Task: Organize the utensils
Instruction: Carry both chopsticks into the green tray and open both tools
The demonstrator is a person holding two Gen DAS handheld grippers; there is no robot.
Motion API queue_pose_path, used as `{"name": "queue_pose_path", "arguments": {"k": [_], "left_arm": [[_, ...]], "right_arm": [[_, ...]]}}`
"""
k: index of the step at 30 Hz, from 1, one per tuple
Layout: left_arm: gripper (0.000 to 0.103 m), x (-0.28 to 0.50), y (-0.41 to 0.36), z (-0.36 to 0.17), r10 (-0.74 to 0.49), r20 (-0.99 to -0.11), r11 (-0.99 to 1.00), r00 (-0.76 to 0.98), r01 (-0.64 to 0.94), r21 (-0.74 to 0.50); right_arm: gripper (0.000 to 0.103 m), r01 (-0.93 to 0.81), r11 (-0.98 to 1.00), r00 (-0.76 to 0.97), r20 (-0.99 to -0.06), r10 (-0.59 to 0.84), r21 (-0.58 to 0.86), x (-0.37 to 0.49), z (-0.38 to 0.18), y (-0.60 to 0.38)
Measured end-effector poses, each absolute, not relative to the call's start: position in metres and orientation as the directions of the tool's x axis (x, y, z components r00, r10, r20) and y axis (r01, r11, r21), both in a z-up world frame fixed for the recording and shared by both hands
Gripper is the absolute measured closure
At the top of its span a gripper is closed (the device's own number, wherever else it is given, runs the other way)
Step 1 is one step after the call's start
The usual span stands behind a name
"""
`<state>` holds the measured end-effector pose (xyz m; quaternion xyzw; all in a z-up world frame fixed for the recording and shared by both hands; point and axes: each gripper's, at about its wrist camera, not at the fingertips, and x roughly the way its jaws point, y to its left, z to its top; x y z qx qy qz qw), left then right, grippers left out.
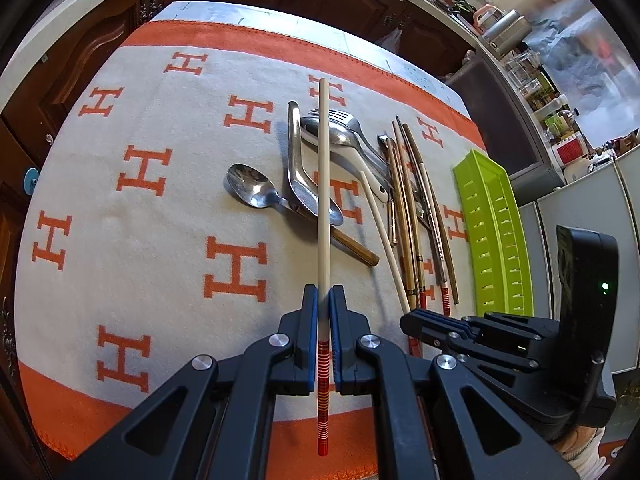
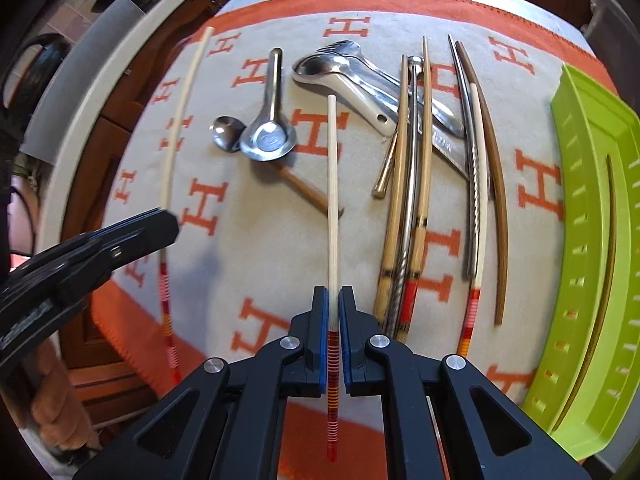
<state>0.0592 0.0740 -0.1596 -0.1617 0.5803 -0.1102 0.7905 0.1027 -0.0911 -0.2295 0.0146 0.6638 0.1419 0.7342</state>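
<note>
Ahead of both tools a cream blanket [image 1: 160, 240] with orange H marks and an orange border covers the table; its near edge runs just under the two grippers, and a broad bare stretch of cloth lies to the left of the utensil pile. To the right of the right gripper [image 2: 333, 304] a lime-green slotted plastic tray [image 2: 592, 240] sits along the blanket's edge, with one brown chopstick lying in it.

The left gripper [image 1: 324, 300] is clamped tight on a smooth cream chopstick [image 1: 323, 184] with a red-striped butt, which stands out forward above the spoons. The right gripper, pointing steeply down, has its blue pads closed on a matching cream chopstick [image 2: 332, 200]; whether its far end has left the cloth I cannot tell.

Beyond the fingers lie polished steel spoons [image 2: 268, 140], a white ceramic spoon [image 2: 352, 96], a fork [image 2: 344, 46] and, to the right, slim bamboo and twisted metal chopsticks [image 2: 404, 200] side by side.
</note>
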Motion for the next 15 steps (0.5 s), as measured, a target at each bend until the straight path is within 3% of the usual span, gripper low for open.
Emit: {"name": "queue_pose_path", "arguments": {"k": [9, 15], "left_arm": [[0.099, 0.055, 0.048, -0.144, -0.374, -0.881, 0.925, 0.290, 0.047, -0.377], [0.099, 0.065, -0.003, -0.124, -0.412, -0.872, 0.911, 0.265, 0.137, -0.389]], "right_arm": [[0.098, -0.116, 0.942, 0.166, -0.929, 0.330, 0.314, 0.063, -0.178, -0.147], [0.098, -0.042, 0.965, 0.297, -0.919, 0.258, 0.257, 0.054, -0.137, -0.216]]}}
